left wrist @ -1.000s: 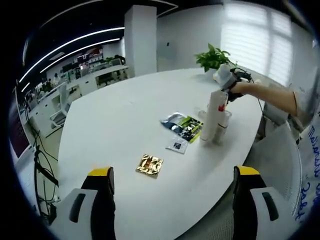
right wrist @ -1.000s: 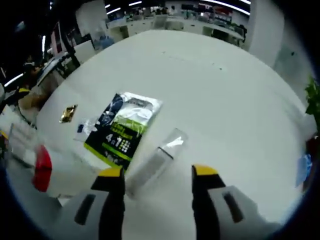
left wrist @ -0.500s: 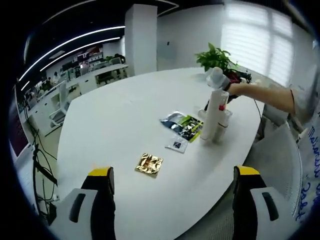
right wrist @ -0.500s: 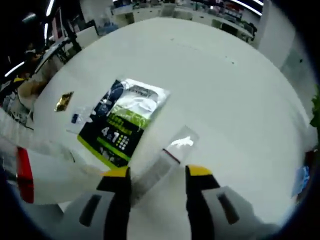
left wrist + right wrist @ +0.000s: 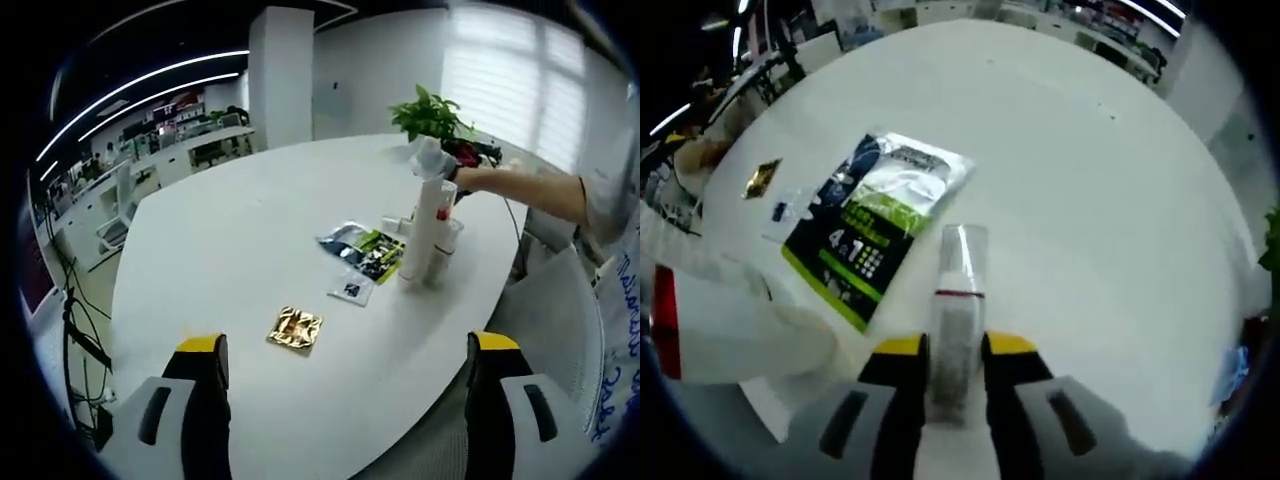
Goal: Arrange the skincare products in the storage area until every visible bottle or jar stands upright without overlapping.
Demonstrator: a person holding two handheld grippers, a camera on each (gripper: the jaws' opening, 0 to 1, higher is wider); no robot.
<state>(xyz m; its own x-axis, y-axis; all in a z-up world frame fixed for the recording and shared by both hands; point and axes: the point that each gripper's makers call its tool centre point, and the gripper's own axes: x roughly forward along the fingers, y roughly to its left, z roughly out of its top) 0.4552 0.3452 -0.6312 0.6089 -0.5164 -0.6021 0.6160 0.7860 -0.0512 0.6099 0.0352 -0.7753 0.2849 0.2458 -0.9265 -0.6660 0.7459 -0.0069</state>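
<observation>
In the right gripper view, a clear-capped bottle (image 5: 953,320) lying on its side on the white bench (image 5: 1090,170) is clamped between the right tongs (image 5: 954,352) at lower centre, evidently so it can be raised upright. At left, the white bottle (image 5: 710,325) with a red mark crowds the frame edge and, together with the green-and-black sachet (image 5: 875,240) just left of the clamped bottle, is judged to narrow the room for tipping it up.

In the left gripper view, the left tongs (image 5: 345,345) are held released and empty above the bench edge; a gold sachet (image 5: 296,327) lies at centre, the upright white bottle (image 5: 424,235) right of centre.
</observation>
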